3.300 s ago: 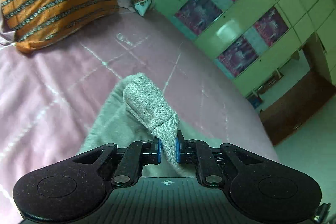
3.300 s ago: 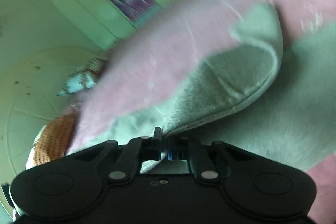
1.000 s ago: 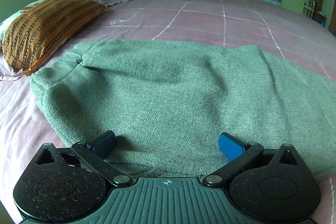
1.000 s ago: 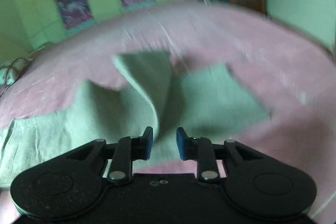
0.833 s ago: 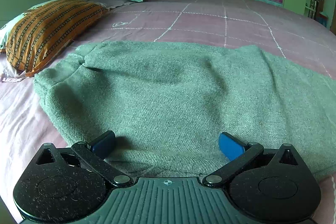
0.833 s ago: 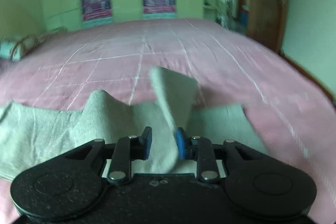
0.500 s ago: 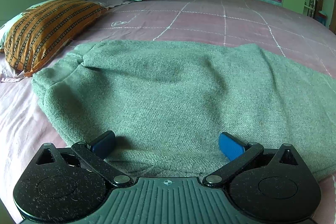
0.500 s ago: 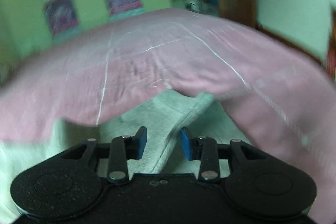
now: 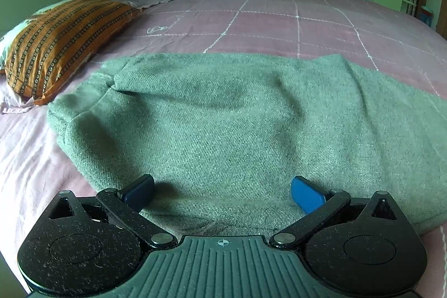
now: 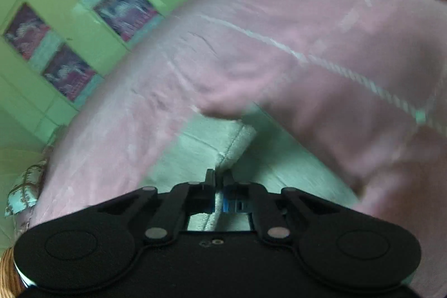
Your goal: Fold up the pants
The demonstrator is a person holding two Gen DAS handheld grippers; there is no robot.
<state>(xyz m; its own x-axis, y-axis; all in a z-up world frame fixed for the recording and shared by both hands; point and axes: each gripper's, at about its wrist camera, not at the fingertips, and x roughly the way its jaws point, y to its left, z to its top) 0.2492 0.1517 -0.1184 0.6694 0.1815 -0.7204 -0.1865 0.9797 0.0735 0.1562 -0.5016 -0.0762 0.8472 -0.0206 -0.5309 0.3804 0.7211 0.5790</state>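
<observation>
Grey-green woven pants (image 9: 229,124) are lying flat on a pink, grid-stitched bed (image 9: 279,21) in a green room. The left gripper (image 9: 223,193) is hovering wide over their near edge. The right gripper (image 10: 219,180) is pinching a seamed fold of pants (image 10: 223,147)

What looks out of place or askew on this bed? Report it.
Nothing is damaged or spilled. The grey-green pants lie slightly rumpled on the pink bedsheet, with a crease near the left end. The right gripper pinches a hem edge, blurred by motion.

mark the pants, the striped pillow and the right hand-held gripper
pants (image 9: 237,124): left wrist view, middle of the spread fabric.
striped pillow (image 9: 61,43): left wrist view, its top face.
right hand-held gripper (image 10: 219,178): right wrist view, between fingertips.
</observation>
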